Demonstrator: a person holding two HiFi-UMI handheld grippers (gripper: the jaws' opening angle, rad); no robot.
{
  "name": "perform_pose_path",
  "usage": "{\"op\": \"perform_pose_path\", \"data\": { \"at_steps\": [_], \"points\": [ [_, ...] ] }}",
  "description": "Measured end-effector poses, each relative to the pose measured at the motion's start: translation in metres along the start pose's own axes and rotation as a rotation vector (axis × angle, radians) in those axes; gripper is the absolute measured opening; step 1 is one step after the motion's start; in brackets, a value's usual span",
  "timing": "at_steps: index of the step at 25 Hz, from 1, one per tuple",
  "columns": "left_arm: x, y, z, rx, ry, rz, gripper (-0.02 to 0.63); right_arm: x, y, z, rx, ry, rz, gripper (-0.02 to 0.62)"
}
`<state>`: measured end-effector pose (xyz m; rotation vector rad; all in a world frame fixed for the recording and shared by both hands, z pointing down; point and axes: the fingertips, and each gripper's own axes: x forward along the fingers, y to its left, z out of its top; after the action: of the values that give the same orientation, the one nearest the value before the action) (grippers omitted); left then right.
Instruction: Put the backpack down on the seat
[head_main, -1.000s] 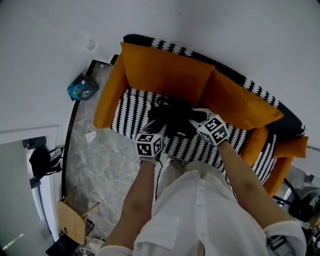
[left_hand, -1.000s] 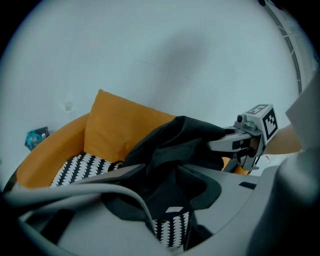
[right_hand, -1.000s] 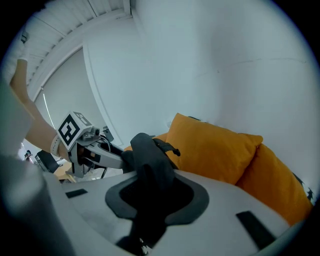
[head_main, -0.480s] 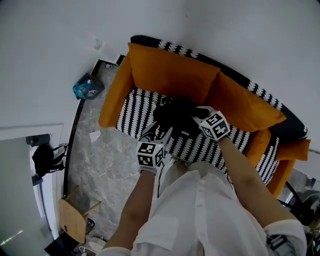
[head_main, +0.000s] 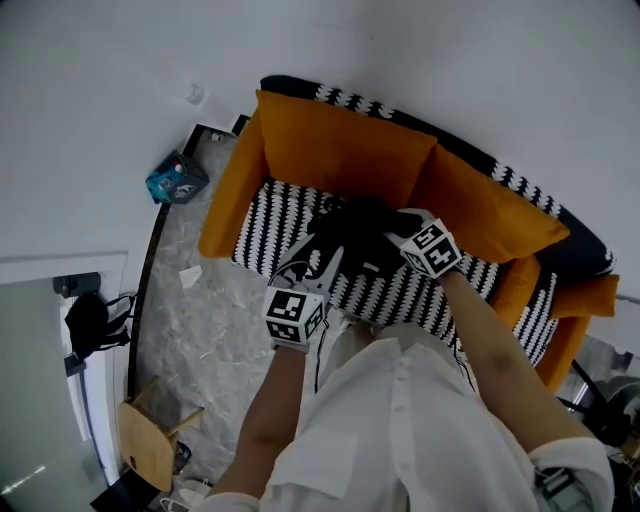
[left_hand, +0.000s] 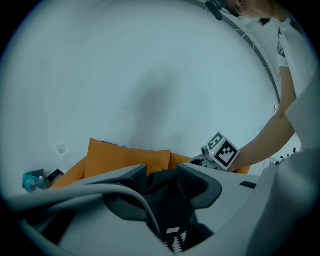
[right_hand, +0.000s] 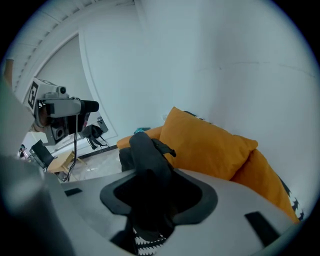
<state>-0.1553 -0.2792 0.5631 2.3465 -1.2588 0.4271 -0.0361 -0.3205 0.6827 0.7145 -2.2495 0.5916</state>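
Sofa seat (head_main: 262, 228) | backpack (head_main: 360, 235) btw jaws: L claw (left_hand: 162, 173) closing, R claw (right_hand: 150, 190) opening

in the head view the backpack (head_main: 362, 232) is partly covered by the left gripper (head_main: 318, 262), its fingers closing with black fabric between them, and the right gripper (head_main: 398, 230), its fingers opening around a black strap. the person's arm (head_main: 495, 345) hides part of the sofa (head_main: 340, 150). print on the teal box (head_main: 172, 180) is too small to read.

Black backpack (head_main: 360, 232), orange cushions (head_main: 340, 150), black-and-white zigzag seat (head_main: 268, 215).
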Motion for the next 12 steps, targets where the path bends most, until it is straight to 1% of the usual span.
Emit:
{"op": "perform_pose_path", "data": {
  "at_steps": [6,12],
  "points": [
    [-0.017,0.001,0.005,-0.014,-0.025,0.006,0.201,-0.014,0.003,0.001,-0.047,0.037,0.026,0.189],
    [-0.029,0.010,0.010,-0.039,-0.047,0.029,0.198,-0.033,0.003,0.009,-0.023,-0.002,0.029,0.189]
  ]
}}
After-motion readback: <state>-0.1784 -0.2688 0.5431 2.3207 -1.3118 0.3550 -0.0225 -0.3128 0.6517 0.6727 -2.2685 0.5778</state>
